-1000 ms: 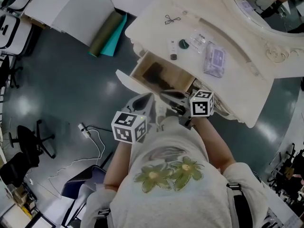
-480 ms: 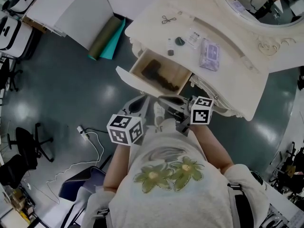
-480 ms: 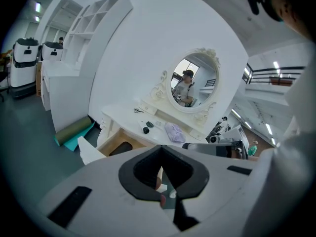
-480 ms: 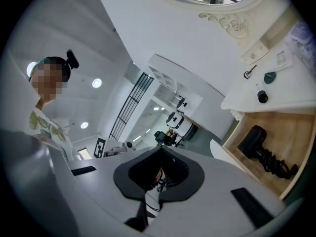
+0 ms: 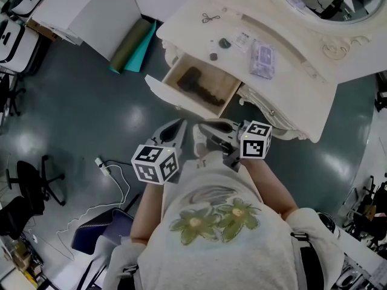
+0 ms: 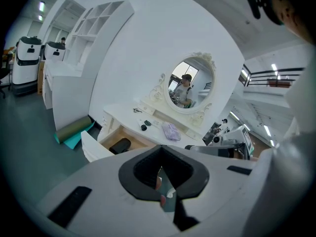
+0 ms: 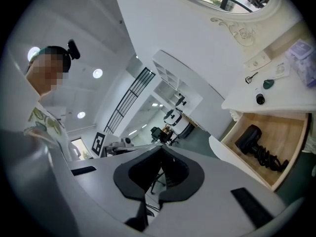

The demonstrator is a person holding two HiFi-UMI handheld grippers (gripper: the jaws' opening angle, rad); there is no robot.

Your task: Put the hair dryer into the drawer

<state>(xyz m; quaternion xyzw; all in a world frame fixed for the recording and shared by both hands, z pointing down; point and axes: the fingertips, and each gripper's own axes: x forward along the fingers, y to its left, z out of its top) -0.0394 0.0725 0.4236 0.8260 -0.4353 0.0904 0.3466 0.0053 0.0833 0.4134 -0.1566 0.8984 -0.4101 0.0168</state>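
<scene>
The black hair dryer (image 5: 195, 82) lies with its coiled cord inside the open wooden drawer (image 5: 171, 94) of the cream dressing table (image 5: 302, 86). It also shows in the left gripper view as the hair dryer (image 6: 120, 145) and in the right gripper view as the hair dryer (image 7: 249, 137). Both grippers hang close to my chest, well short of the drawer. My left gripper (image 5: 175, 129) points toward the drawer front, jaws together and empty. My right gripper (image 5: 203, 130) is beside it, shut on nothing. The jaws meet at the left gripper (image 6: 163, 180) and the right gripper (image 7: 152, 181).
On the table top lie a purple packet (image 5: 262, 59), a small dark bottle (image 5: 213, 57), a dark cap (image 5: 225, 43) and a clear sachet (image 5: 243, 39). A rolled green mat (image 5: 130, 43) lies on the floor at the left. A power strip with white cable (image 5: 101, 164) lies near my feet.
Both grippers have drawn back from the drawer toward my body, and the table and drawer sit further off. The hair dryer stays in the drawer.
</scene>
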